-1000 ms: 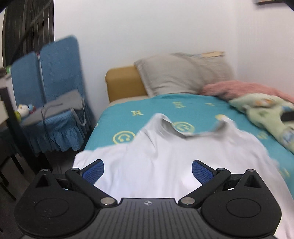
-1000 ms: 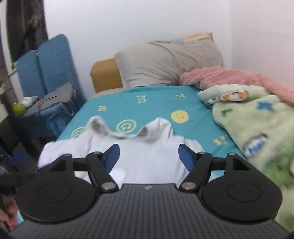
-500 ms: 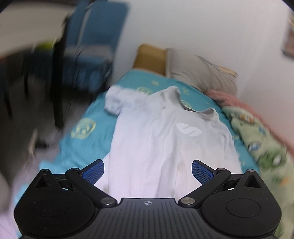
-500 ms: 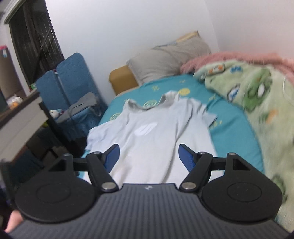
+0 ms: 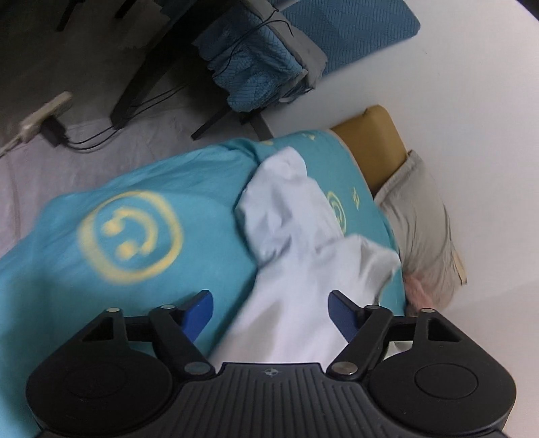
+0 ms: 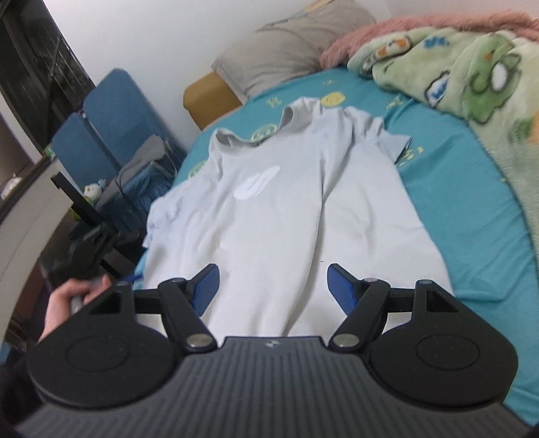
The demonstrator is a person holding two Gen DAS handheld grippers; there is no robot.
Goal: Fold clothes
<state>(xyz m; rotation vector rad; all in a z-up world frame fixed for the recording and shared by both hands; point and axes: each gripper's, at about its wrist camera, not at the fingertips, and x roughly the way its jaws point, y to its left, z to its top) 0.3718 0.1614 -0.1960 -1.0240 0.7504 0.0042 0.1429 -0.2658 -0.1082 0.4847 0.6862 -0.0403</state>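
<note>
Right wrist view gives me the clearest read: the white T-shirt (image 6: 279,209) lies spread out front-up on the teal bedsheet (image 6: 465,209), collar toward 12 o'clock near the grey pillow (image 6: 289,50), hem running under my right gripper (image 6: 273,289). That gripper's blue-padded fingers (image 6: 207,286) stand wide apart with nothing between them, just above the lower part of the shirt. A long crease runs down the shirt from the collar toward the hem, and a pale oval logo (image 6: 257,183) sits on the chest. The sleeve at 1 o'clock is bunched and partly turned over; the other sleeve, at 9 o'clock, hangs rumpled at the bed's edge. A green cartoon blanket (image 6: 471,74) is heaped at 2 o'clock, with a pink fuzzy blanket (image 6: 387,30) behind it. At 8 o'clock I see my left hand (image 6: 72,303) wrapped around the handle of the other tool.

On the left wrist camera the scene is rolled sideways and blurred. My left gripper (image 5: 271,315) is also spread open and empty, with the shirt's side edge and rumpled sleeve (image 5: 289,209) stretching away from between the fingers toward 12 o'clock. A yellow smiley print (image 5: 129,236) on the sheet sits at 10 o'clock. A blue chair (image 5: 303,43) stands beyond the bed at 12 o'clock, and a power strip (image 5: 43,116) with cables lies on the floor at 10 o'clock.
</note>
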